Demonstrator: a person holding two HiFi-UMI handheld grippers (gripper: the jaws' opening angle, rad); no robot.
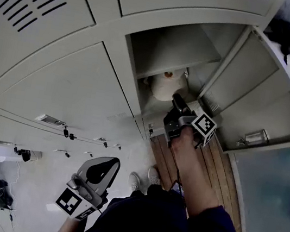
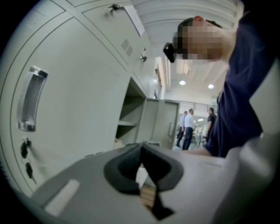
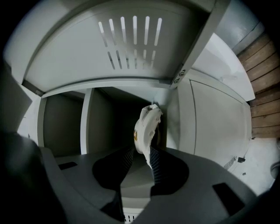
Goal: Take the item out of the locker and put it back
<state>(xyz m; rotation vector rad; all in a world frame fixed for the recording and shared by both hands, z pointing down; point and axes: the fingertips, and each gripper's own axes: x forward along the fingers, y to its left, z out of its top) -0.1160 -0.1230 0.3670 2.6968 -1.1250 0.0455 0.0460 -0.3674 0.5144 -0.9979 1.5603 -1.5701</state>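
Note:
A white, crumpled, roll-like item (image 1: 167, 84) with an orange patch sits inside the open locker compartment (image 1: 162, 47), under its shelf. My right gripper (image 1: 178, 99) reaches into the compartment's mouth just below the item. In the right gripper view the item (image 3: 146, 129) stands between the tips of the fingers (image 3: 156, 164), close to the right one, and the right gripper (image 3: 139, 151) shows a gap between its jaws, so it is open. My left gripper (image 1: 105, 164) hangs low by my side, away from the locker. Seen in its own view, the left gripper (image 2: 141, 148) has its tips touching, with nothing in them.
The compartment's door (image 1: 258, 98) stands swung open to the right, with a handle (image 1: 254, 138) on it. Shut locker doors (image 1: 67, 88) with keys (image 1: 66, 132) fill the left. Wooden boards (image 1: 218, 169) lie below the door. People (image 2: 189, 127) stand far down the room.

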